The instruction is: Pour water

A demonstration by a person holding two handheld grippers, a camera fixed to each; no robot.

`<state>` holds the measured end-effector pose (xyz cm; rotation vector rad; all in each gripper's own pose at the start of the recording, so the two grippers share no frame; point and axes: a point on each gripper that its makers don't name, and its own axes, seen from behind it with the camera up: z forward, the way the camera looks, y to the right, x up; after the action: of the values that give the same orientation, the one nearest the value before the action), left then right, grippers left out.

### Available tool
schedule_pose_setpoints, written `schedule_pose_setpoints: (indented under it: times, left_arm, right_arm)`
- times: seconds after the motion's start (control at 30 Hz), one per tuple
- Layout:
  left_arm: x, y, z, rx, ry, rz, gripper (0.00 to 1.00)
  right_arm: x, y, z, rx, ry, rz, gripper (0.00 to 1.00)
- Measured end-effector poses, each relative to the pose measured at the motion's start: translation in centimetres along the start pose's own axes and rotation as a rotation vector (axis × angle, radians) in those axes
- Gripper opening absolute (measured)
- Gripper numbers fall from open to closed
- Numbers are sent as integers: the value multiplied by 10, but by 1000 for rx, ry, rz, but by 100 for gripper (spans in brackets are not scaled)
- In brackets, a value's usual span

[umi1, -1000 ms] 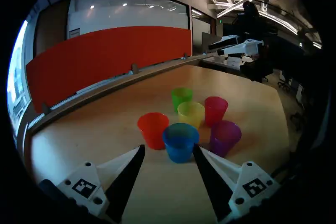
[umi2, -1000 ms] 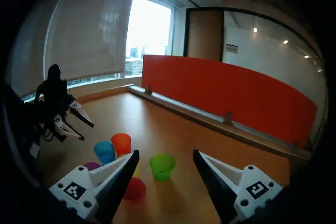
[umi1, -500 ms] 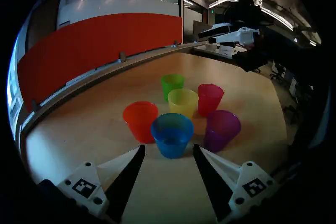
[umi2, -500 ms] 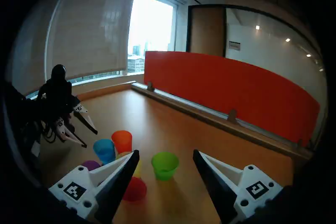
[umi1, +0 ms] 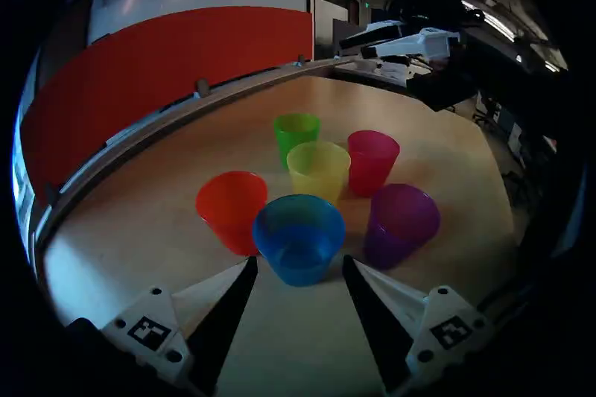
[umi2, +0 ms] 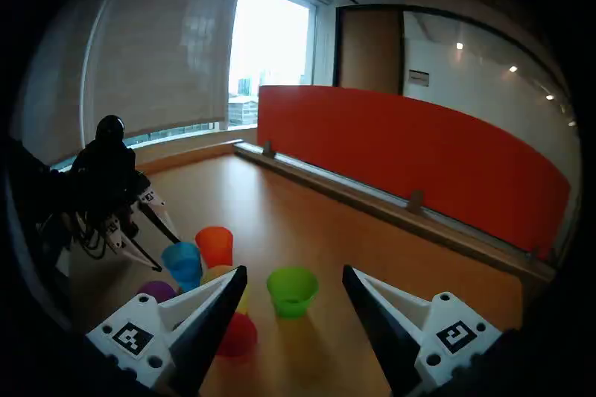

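Left gripper view: blue cup (umi1: 299, 239) straight ahead, just beyond spread left gripper (umi1: 298, 259) (empty; right gripper (umi2: 293, 269), also spread, lies farther).

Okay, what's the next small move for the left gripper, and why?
Probably ease the left gripper forward until its open fingers flank the blue cup. That cup stands upright, centred just ahead of them, not yet between them.

Six translucent plastic cups, all upright, clustered on worktop (umi1: 149, 226). Left gripper view: blue cup (umi1: 299, 239) nearest; orange cup (umi1: 231, 209) just beside it, left; purple cup (umi1: 401, 223) right. Yellow cup (umi1: 318, 170) centre, pink cup (umi1: 372, 161) to its right, green cup (umi1: 296, 135) farthest. Contents not discernible.
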<state>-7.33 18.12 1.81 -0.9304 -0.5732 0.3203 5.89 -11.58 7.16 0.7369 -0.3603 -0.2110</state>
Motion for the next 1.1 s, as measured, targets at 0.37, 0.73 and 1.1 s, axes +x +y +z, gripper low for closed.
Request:
schedule_pose_setpoints:
  times: [0.37,0.73,1.1]
  left_arm:
    - [0,-1,18,-16,-18,-5,84]
    - [2,-1,30,-28,-23,-18,84]
    - [4,0,38,-40,-22,-8,84]
  right_arm:
    - [-8,4,9,12,-11,8,99]
    - [-12,3,17,23,-18,12,99]
    - [-15,2,25,33,-24,22,99]
